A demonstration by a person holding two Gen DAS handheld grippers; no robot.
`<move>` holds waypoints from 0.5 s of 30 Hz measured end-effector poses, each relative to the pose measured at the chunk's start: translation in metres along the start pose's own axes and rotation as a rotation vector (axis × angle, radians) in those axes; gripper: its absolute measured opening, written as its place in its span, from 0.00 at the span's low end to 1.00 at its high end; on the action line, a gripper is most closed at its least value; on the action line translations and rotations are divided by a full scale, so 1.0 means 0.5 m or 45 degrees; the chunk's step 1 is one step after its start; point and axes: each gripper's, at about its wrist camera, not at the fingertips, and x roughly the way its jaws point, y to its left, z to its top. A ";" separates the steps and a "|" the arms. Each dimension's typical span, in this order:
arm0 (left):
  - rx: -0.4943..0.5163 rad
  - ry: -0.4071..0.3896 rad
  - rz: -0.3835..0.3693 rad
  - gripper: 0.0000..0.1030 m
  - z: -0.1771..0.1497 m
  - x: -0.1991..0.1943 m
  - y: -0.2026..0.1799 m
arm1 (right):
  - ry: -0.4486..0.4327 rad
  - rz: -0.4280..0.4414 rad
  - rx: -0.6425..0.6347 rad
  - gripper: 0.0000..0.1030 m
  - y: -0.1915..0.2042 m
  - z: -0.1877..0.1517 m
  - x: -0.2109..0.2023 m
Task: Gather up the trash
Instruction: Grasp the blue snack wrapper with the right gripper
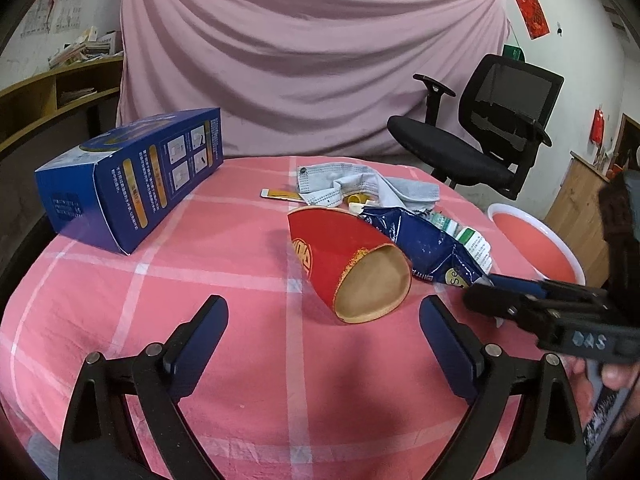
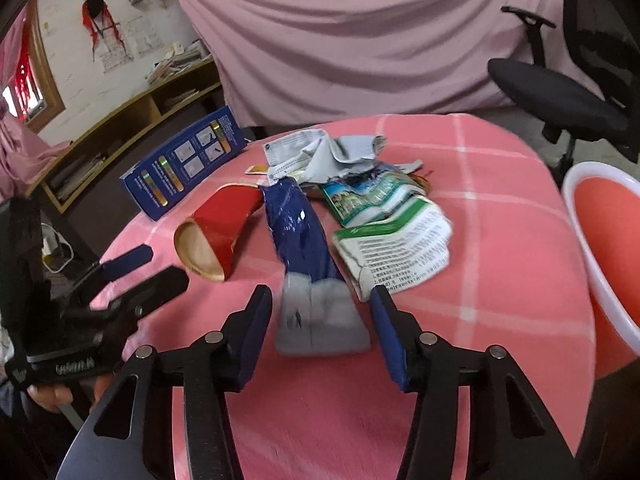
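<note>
The left tool [image 1: 324, 328] hovers low over the pink checked worktop [image 1: 120, 300] with its jaws spread wide and nothing between them; the red paper cup [image 1: 340, 256] lies on its side just ahead, its tan mouth turned toward the camera. Against the cup's right flank rests a crumpled blue foil bag [image 1: 416, 244], and behind both sits a heap of grey printed paper [image 1: 344, 184]. A blue carton [image 1: 132, 176] lies on the worktop's left part, well apart from the heap.

The right tool [image 2: 320, 320] is also open – its two blue-padded fingers [image 2: 256, 332] stand on either side of the bag's silvery near end [image 2: 320, 320], not yet pressed onto it as far as the blurred picture shows. Just right of the bag lies a green and white leaflet [image 2: 400, 248], with a torn green wrapper [image 2: 368, 192] behind it. A white-rimmed basin [image 2: 580, 220] with a pink inside sits at the worktop's right edge – a black office chair [image 1: 480, 132] stands beyond, before a pink draped sheet [image 1: 300, 52]
</note>
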 end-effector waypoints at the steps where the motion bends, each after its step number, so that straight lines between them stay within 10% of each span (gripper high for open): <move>1: -0.006 0.002 -0.007 0.91 0.002 -0.001 0.001 | 0.006 0.007 0.002 0.44 -0.002 0.006 0.006; 3: -0.010 0.003 -0.016 0.91 0.007 -0.003 0.000 | 0.020 0.013 0.013 0.31 -0.010 0.017 0.017; 15: 0.065 0.067 0.039 0.91 0.031 0.031 -0.041 | -0.178 -0.078 0.033 0.28 -0.012 -0.011 -0.036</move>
